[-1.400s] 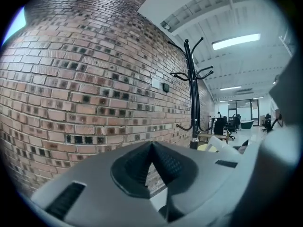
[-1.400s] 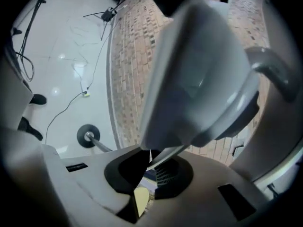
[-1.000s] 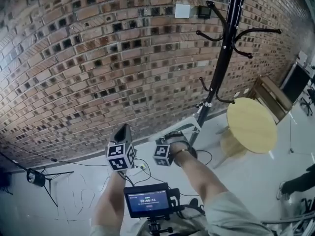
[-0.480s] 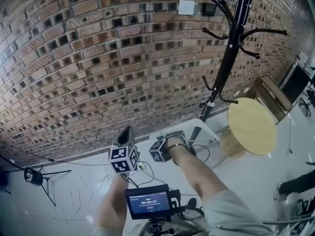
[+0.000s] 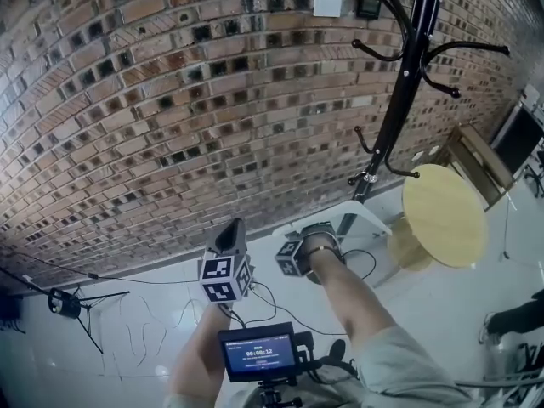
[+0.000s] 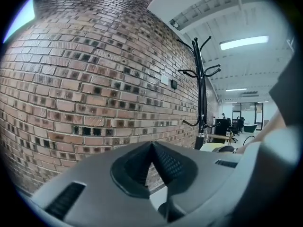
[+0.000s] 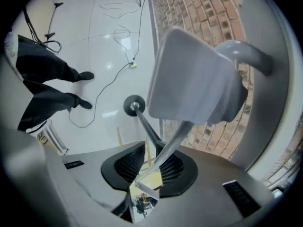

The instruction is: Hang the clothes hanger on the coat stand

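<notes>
Hanging is not yet done, I judge: the one pale grey plastic clothes hanger (image 7: 189, 79) is low by the foot of the one black metal coat stand (image 5: 405, 83), on no peg. Of two, the right hand-held gripper (image 7: 151, 161) is released, its jaws just opening around the hanger's thin stem; the left hand-held gripper (image 6: 152, 148) is clenched and empty.

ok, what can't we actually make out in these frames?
- Monitor, lower text line: head view, too small to read.
- Dark wall box: head view, too small to identify.
- Bystander: right gripper view, only legs show, rest cut off by lens edge.
</notes>
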A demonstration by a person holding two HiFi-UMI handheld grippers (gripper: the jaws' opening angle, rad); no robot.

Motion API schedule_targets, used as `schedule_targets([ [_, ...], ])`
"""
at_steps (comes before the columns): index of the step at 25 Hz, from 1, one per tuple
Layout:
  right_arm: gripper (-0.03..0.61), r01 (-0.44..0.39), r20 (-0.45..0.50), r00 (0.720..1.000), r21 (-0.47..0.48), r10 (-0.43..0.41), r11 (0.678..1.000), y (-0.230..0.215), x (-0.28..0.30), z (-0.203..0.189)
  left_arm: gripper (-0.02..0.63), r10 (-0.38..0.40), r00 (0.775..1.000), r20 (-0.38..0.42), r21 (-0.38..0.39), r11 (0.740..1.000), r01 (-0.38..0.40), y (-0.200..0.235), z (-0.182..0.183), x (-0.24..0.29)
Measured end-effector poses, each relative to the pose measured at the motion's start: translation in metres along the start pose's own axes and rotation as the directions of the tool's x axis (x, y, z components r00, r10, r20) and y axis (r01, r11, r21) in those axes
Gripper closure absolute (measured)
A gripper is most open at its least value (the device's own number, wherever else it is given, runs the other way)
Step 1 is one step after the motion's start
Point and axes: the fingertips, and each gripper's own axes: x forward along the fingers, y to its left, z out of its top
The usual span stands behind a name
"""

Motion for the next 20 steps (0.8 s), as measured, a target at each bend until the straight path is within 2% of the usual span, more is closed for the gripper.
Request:
schedule_targets([
  [1,0.491,0.016,0.035,0.999,0.029,-0.017,0.999,-0.003,0.0,0.003,0.603,-0.006,1.0,-0.002,0.007,1.0,0.006,-0.003,0.0,0.002],
  [3,0.39,0.044,0.11,0.992,0.091,-0.054,0.995,-0.008,-0.003,0.009,0.603,-0.015,1.0,-0.005,0.015,1.0,0.015,-0.009,-0.001,0.006],
  [5,0.376,0.059,0.183,0.979,0.156,-0.088,0.986,-0.011,-0.007,0.015,0.603,-0.024,1.0,-0.008,0.023,0.999,0.025,-0.015,-0.001,0.01],
  [7,0.325,0.061,0.239,0.965,0.213,-0.113,0.975,-0.012,-0.013,0.015,0.603,-0.034,0.999,-0.011,0.031,0.999,0.034,-0.023,0.0,0.013],
  [12,0.325,0.036,0.301,0.946,0.272,-0.121,0.962,0.006,-0.017,-0.008,0.603,-0.075,0.997,-0.012,0.05,0.996,0.075,-0.051,0.003,0.016],
  [14,0.325,0.0,0.363,0.921,0.366,-0.143,0.93,0.012,-0.019,-0.017,0.603,-0.095,0.995,-0.011,0.062,0.993,0.096,-0.065,0.003,0.016],
  [15,0.326,-0.021,0.4,0.9,0.438,-0.174,0.899,0.013,-0.022,-0.022,0.603,-0.106,0.994,-0.01,0.069,0.992,0.106,-0.072,0.003,0.016],
  [16,0.366,-0.043,0.434,0.874,0.518,-0.219,0.854,0.011,-0.027,-0.028,0.603,-0.116,0.993,-0.009,0.073,0.991,0.116,-0.078,0.002,0.016],
  [17,0.435,-0.07,0.464,0.843,0.597,-0.273,0.799,0.009,-0.033,-0.036,0.604,-0.124,0.992,-0.009,0.076,0.989,0.125,-0.084,0.001,0.017],
  [19,0.52,-0.151,0.504,0.771,0.738,-0.389,0.658,0.005,-0.046,-0.055,0.603,-0.141,0.99,-0.01,0.08,0.987,0.141,-0.095,0.0,0.019],
  [20,0.563,-0.205,0.511,0.734,0.795,-0.448,0.571,0.003,-0.053,-0.067,0.603,-0.15,0.989,-0.009,0.082,0.985,0.15,-0.102,-0.001,0.021],
])
